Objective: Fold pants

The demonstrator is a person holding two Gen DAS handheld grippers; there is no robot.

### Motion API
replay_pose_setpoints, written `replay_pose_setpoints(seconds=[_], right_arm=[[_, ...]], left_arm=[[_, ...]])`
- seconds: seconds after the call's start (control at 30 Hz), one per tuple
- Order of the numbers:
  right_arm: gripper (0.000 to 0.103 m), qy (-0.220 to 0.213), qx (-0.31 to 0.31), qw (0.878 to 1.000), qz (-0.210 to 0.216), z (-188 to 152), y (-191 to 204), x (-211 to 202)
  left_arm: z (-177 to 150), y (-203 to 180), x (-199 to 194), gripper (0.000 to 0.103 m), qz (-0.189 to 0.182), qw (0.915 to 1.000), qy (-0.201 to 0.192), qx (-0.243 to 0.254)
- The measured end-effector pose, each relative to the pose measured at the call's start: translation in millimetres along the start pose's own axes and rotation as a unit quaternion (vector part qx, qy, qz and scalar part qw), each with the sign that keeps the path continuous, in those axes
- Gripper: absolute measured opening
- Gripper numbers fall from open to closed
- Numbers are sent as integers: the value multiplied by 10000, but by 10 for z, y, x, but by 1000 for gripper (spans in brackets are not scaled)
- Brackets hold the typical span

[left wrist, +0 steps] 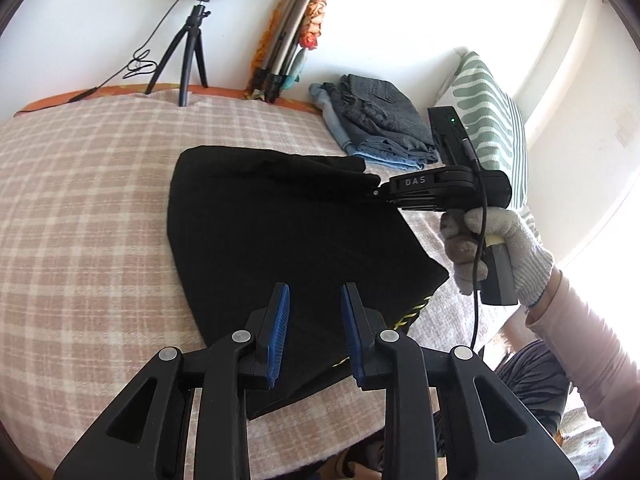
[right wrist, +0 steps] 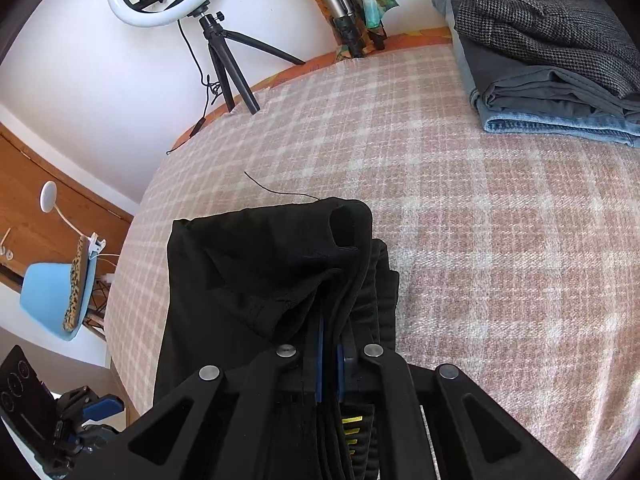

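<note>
Black pants (left wrist: pixel 280 220) lie folded on the plaid blanket (left wrist: pixel 80 208), with yellow marks along their near right edge. In the left wrist view my left gripper (left wrist: pixel 315 292) hovers over the pants' near end, its blue pads apart and nothing pinched between them. A gloved hand (left wrist: pixel 508 240) holds my right gripper (left wrist: pixel 376 192), which is clamped on the pants' far right corner. The right wrist view shows that gripper (right wrist: pixel 330 344) shut on bunched black fabric (right wrist: pixel 260 272), which is lifted slightly off the blanket (right wrist: pixel 480 240) and hides the fingertips.
A stack of folded pants (left wrist: pixel 376 128) (right wrist: pixel 552 60) sits at the bed's far right, beside a green-patterned pillow (left wrist: pixel 488 120). A ring light on a small tripod (left wrist: pixel 192 40) and a folded tripod (left wrist: pixel 280 52) stand against the wall. A blue chair (right wrist: pixel 56 300) is off the bed's left side.
</note>
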State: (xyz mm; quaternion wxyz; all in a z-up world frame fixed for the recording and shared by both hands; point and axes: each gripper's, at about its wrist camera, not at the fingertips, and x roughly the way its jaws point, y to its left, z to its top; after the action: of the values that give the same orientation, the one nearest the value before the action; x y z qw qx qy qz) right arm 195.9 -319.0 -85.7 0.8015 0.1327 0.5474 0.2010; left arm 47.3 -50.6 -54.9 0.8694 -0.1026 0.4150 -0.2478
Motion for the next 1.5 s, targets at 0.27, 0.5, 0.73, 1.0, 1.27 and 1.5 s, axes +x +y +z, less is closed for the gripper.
replay_pose_setpoints(seconds=[0.27,0.5,0.73,1.0,1.27,1.5], right_arm=[[38,-538,-238,9909,-1210,103,74,-259],[38,-1119,-1089,9865,-488,108,436,-471],[38,-731,-1923,9785,-148,-24,903,-75],[36,-393,-1474,9857,-713,242,706,414],[43,-524,-1059,9896,-822,303,455,204],[63,-773,-934,9892,-828,-269,387,-443]], left_arm=[[-302,204,216,25,400,9980,484,-5],[-219,181,182,25,375,9988,319,-10],[-173,127,221,25,454,9986,271,80],[-310,41,410,25,523,9955,682,408],[-44,305,223,25,720,9966,393,70],[503,611,350,25,809,9959,209,-361]])
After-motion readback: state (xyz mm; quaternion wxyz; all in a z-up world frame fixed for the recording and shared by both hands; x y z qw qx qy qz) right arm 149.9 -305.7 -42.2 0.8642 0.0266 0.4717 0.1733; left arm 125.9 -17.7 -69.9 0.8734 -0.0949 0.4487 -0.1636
